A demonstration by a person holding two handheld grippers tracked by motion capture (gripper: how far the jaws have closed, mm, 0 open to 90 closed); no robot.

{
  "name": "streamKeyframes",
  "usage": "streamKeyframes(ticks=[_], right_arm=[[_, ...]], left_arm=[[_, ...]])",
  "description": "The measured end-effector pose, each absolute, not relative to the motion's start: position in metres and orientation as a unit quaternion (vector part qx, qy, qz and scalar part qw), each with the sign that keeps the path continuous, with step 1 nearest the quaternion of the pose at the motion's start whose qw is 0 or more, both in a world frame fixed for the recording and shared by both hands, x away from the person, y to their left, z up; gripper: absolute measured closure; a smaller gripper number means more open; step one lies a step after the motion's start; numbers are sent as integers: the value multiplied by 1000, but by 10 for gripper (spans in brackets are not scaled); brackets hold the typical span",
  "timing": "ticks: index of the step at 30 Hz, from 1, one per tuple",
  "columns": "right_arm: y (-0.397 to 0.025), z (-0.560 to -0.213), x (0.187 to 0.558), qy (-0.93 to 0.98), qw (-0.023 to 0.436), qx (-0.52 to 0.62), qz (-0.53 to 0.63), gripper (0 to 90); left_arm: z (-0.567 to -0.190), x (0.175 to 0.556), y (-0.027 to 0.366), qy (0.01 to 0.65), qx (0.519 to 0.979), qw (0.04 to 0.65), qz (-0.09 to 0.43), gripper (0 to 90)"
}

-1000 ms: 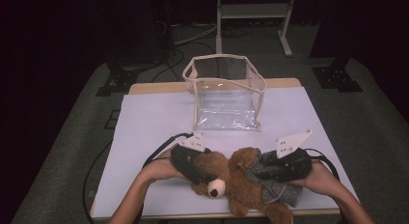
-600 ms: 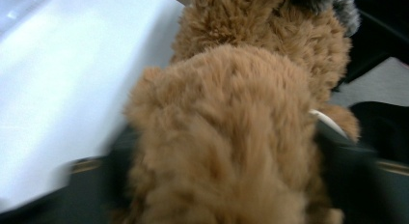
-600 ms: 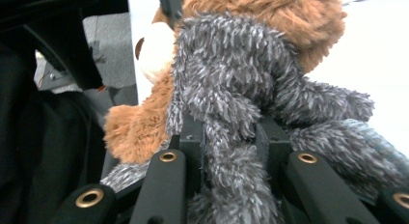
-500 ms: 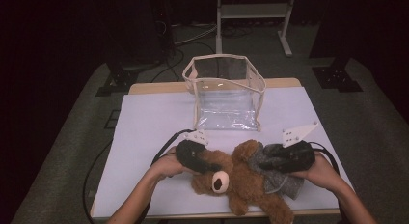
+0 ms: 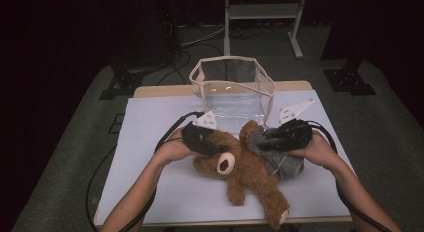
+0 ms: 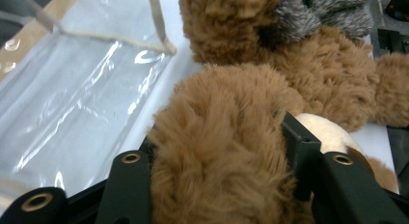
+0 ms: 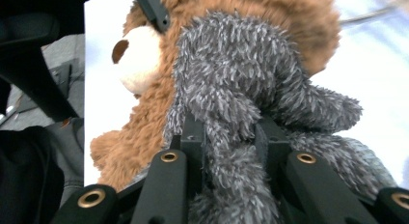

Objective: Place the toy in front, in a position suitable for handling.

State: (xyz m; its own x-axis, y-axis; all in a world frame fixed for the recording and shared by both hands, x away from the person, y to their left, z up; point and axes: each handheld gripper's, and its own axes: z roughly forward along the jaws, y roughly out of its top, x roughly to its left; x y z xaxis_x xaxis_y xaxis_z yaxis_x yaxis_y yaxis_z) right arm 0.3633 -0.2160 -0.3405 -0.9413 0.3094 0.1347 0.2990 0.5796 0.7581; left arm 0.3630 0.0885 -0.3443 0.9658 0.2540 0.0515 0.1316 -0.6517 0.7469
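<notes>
Bear (image 5: 245,167) lies on the table (image 5: 150,142), head toward the person's left, legs trailing to the near right; long axis runs diagonally. Grey plush (image 5: 280,152) rests against its right flank. Clear bag (image 5: 232,87) stands open just behind both, mouth up.

Left tool (image 5: 212,147): jaws clamped on the bear's head fur, seen close in the left gripper view (image 6: 226,151). Right tool (image 5: 267,142): jaws closed on the grey plush (image 7: 231,113).

Judgement: the bag lies straight ahead of both tools, away from the person. The bear's axis lies across the bag mouth, so it likely needs lifting and turning to go in.
</notes>
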Motion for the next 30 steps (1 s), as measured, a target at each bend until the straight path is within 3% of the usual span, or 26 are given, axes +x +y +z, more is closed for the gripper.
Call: streamKeyframes(ticks=[3,5,8,11,12,15,23,30], right_arm=[[-202,-354,359,899,-9,157,409,701],[-192,-361,351,902,-16,138,408,701],[-174,-361,330,915,5,103,391,701],[-169,-357,320,921,26,92,377,701],[-170,-355,316,923,36,92,372,701],[-179,-348,315,917,48,93,385,702],[-176,-304,310,889,73,76,445,701],[-148,-325,317,917,57,71,387,701]], left_arm=[[-358,350,102,101,910,398,60,435],[-365,339,109,94,918,383,49,341],[-367,331,120,95,910,402,45,279],[-367,328,122,93,908,406,49,296],[-369,323,121,90,907,408,50,393],[-377,316,122,104,899,422,44,462],[-378,308,124,100,899,425,44,462],[-377,301,125,87,901,423,41,456]])
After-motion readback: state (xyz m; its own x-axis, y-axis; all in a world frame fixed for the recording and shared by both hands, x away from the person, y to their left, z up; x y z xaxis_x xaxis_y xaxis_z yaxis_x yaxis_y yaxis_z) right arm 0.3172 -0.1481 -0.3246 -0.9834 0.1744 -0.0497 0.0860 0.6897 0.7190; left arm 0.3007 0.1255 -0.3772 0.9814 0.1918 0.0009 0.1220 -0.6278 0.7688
